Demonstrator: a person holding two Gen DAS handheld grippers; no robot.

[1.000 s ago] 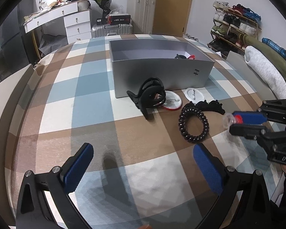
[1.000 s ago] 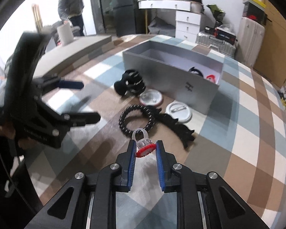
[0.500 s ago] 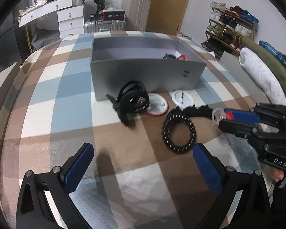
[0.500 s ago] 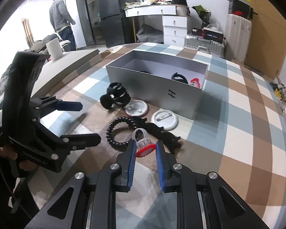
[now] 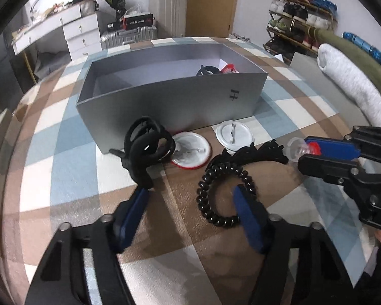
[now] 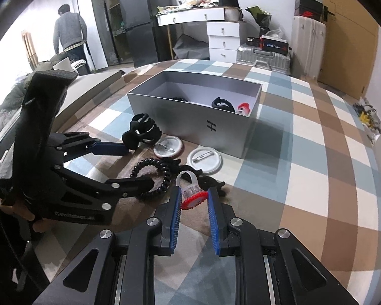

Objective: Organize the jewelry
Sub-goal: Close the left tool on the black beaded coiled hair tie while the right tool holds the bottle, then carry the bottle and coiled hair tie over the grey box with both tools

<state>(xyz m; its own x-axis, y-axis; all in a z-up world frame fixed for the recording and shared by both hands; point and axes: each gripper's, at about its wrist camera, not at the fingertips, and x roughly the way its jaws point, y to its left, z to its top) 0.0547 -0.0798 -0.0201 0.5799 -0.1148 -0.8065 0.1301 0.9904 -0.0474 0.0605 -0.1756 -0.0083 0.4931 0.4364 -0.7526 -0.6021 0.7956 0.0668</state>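
My right gripper point(image 6: 192, 198) is shut on a clear plastic ring with a red top point(image 6: 190, 193), held just above the checked cloth; it also shows in the left wrist view point(image 5: 301, 150). My left gripper point(image 5: 190, 198) is open and low over the cloth. Its right finger lies inside the black spiral hair tie point(image 5: 224, 193); its left finger is just below the black claw clip point(image 5: 147, 147). The open grey box point(image 5: 170, 104) stands behind, holding a black clip point(image 5: 207, 70) and a red piece point(image 5: 228, 68).
Two round pin badges point(image 5: 191, 150) point(image 5: 234, 133) lie face down before the box. A black lacy hair piece point(image 5: 261, 151) lies between the hair tie and my right gripper. A dresser, suitcases and a shoe rack stand beyond the bed. A person point(image 6: 68, 33) stands far off.
My left gripper has moved forward and down to the hair tie and clip, and its fingers have narrowed. My right gripper still holds the ring and has risen slightly.
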